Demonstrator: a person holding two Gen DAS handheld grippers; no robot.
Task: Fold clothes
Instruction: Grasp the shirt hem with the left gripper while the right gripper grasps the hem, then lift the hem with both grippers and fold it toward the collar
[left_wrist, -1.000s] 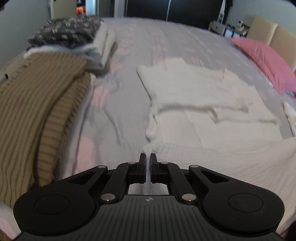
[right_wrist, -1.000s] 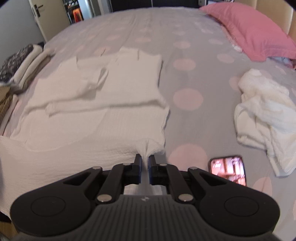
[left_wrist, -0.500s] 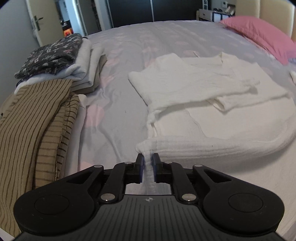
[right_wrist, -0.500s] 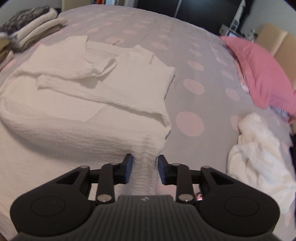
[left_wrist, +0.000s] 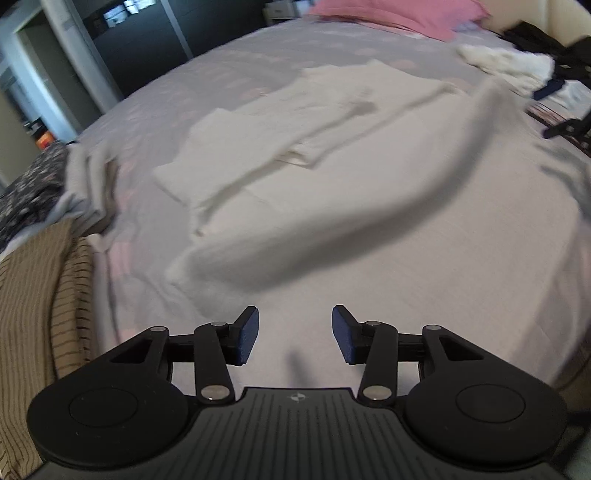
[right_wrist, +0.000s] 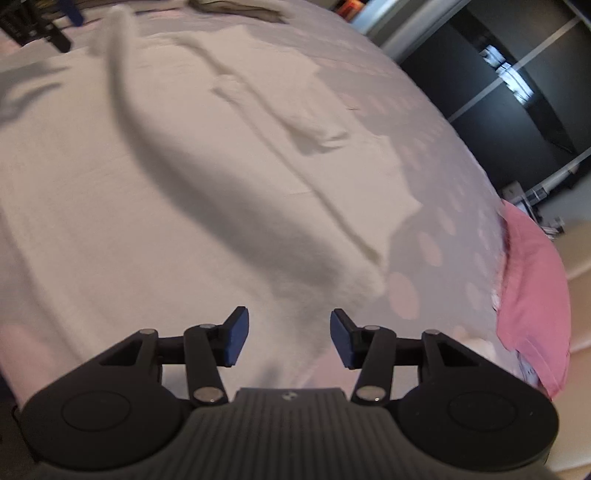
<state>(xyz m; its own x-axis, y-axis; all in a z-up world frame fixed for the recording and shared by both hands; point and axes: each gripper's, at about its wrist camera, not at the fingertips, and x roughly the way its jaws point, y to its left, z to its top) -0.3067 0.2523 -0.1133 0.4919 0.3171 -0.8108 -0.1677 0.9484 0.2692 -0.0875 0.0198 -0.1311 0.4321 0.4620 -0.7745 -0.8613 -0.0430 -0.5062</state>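
A white knitted sweater (left_wrist: 369, 192) lies spread across the grey bed (left_wrist: 258, 55), whose cover carries pale pink dots. Its sleeves are folded in over the chest, and the bottom part is turned up in a soft, rounded roll that casts a broad shadow over the layer beneath. The fabric looks ribbed and thick, though both views are blurred.

The left hand-held gripper (left_wrist: 293, 339) hangs over the near hem with its blue pads spread wide, holding nothing. The right hand-held gripper (right_wrist: 289, 338) is likewise spread apart above the sweater's near right corner, with no cloth between the pads.

At the left of the bed sits a tan striped garment (left_wrist: 33, 314), and beyond it a stack of folded clothes (left_wrist: 44, 184). A pink pillow (right_wrist: 532, 302) lies at the far right, with a crumpled white garment (left_wrist: 509, 66) near it.
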